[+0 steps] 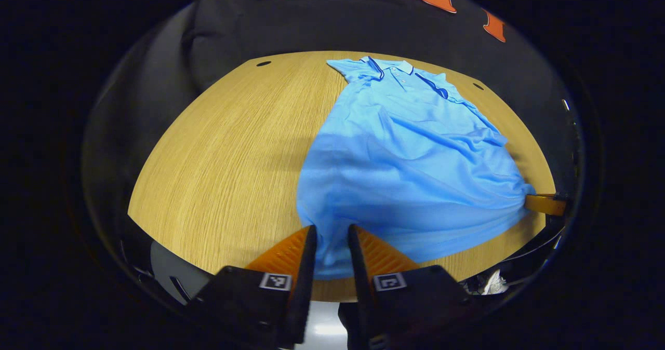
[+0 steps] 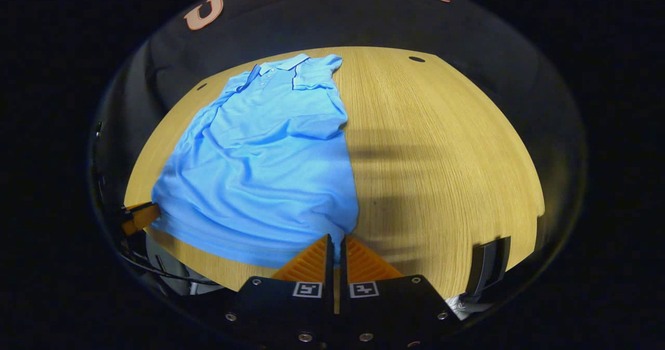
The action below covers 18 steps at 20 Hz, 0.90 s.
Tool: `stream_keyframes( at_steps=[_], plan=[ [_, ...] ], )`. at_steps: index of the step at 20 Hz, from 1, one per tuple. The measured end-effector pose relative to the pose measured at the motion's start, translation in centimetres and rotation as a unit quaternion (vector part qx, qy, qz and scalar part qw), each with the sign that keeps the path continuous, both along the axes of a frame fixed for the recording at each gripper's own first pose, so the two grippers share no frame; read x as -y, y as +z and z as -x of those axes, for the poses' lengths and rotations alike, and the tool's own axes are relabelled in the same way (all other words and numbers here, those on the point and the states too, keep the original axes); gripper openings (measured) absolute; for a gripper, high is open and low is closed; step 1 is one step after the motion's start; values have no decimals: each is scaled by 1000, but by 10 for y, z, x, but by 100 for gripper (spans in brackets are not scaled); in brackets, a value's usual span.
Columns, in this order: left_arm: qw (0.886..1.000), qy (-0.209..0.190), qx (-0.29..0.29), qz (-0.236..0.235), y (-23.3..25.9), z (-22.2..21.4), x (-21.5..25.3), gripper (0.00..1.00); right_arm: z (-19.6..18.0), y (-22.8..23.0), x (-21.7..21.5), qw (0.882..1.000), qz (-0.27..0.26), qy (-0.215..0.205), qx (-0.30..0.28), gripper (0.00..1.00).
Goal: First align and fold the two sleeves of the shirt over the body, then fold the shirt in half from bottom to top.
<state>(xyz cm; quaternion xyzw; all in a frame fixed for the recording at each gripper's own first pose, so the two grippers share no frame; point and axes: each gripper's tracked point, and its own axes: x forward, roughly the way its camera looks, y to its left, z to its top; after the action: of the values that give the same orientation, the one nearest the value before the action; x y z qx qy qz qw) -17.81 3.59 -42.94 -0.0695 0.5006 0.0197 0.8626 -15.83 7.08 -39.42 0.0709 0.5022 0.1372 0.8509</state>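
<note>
Two hand-held grippers pinch the hem of a blue polo shirt [image 1: 410, 158] on the table [image 1: 234, 158].

Left hand-held gripper [image 1: 331, 236] clamps the hem's left corner, fabric bunched btw. its fingers; right hand-held gripper [image 2: 334, 243] is closed tight on the right corner. Shirt lies collar away from the hem, both sleeves folded in over the body, hem corners raised w/ cloth pulled taut.

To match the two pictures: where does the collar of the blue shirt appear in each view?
Left gripper view: collar at top, right of centre, at the table's far edge.
Right gripper view: collar at top, left of centre.
Shared landmark: the wooden table, with the shirt on it.
</note>
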Motion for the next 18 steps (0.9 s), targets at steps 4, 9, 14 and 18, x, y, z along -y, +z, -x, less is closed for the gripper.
stream_keyframes(
  at_steps=[4,9,14,18],
  plan=[
    [1000,0,-1,22,7,-12,13,8,-1,9,-4,999,-34,-15,-9,1],
    [998,5,41,37,42,-47,6,8,-28,47,-8,998,-57,-12,33,1],
    [996,-1,80,30,80,-91,-4,8,-61,81,-10,995,-69,-18,68,1],
    [995,-7,95,29,95,-117,-10,8,-85,102,-9,993,-71,-27,88,1]
  ],
)
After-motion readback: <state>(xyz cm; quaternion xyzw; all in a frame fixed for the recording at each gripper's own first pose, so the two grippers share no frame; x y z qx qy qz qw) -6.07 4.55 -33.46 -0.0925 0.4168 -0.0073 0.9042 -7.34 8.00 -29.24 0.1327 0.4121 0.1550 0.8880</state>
